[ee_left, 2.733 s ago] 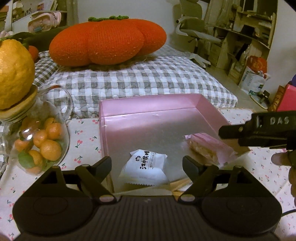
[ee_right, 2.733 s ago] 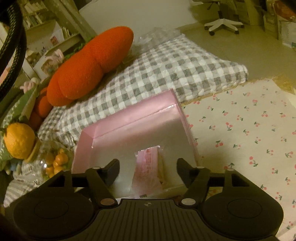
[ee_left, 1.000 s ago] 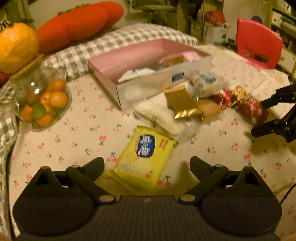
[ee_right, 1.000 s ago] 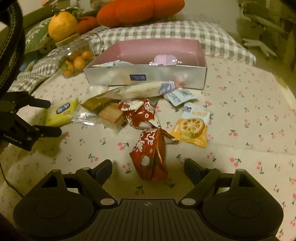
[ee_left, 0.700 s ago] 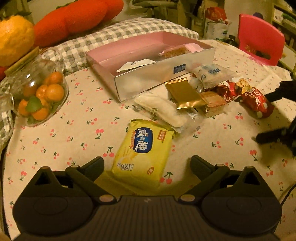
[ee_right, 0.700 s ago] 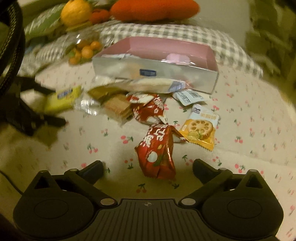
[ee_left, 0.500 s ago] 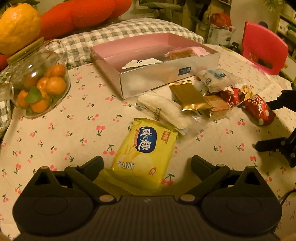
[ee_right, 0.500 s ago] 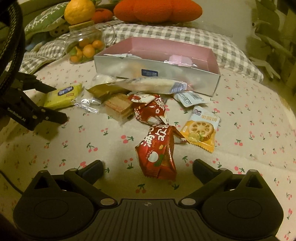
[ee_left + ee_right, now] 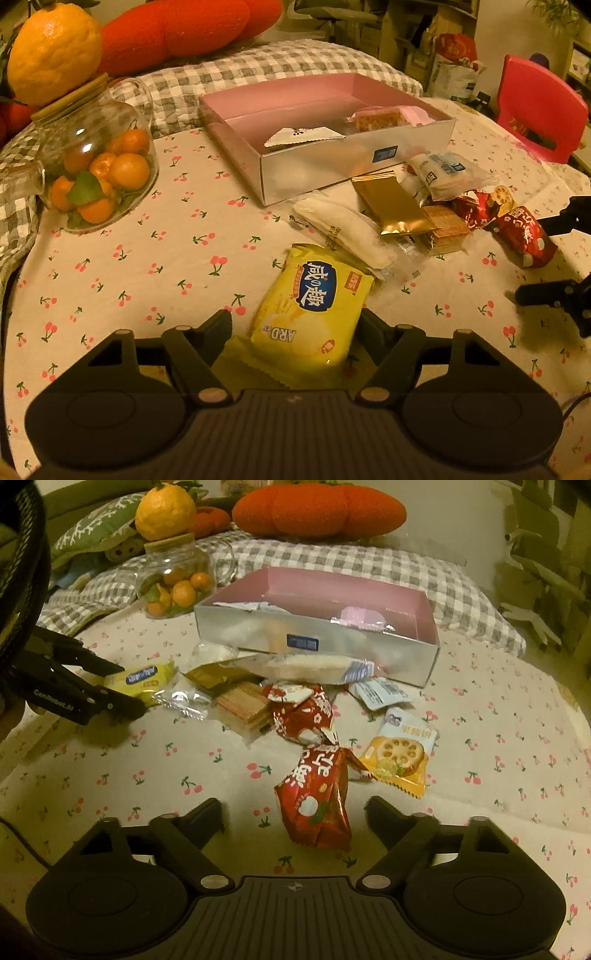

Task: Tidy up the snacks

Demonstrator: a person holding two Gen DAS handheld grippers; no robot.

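Left gripper point(image 9: 295, 328): fingers spread wide, one on each side of the yellow biscuit packet point(image 9: 314, 310); contact with the packet cannot be confirmed.
Yellow biscuit packet: lies flat on the cherry-print tablecloth point(image 9: 147, 266), blue oval label facing up, its far corner touching the white rice-cracker packet point(image 9: 343, 232).
Right gripper point(image 9: 295, 812): fingers spread wide, framing the near end of the red candy packet point(image 9: 317, 797) without gripping it.
Red candy packet: lies on the tablecloth, pointing away from the right gripper, its far end meeting a second red packet point(image 9: 303, 712).
Lotus-root chip packet point(image 9: 399, 753): just beside the red candy packet, on its right in the right wrist view.
Snack pile: gold foil packet point(image 9: 391, 203), wafer packet point(image 9: 443, 229) and a clear-wrapped white snack point(image 9: 447, 173) lie close together in front of the box.
Pink-lined box point(image 9: 354, 162): open on the tablecloth beyond the pile; holds a white sachet point(image 9: 303, 134) and a pink-wrapped cake point(image 9: 384, 116).
Glass jar point(image 9: 92, 162): holds small oranges, left of the box, with a large citrus fruit point(image 9: 51, 51) on its lid.
Background: red pumpkin cushion point(image 9: 317, 509) on a checked quilt point(image 9: 332, 561).
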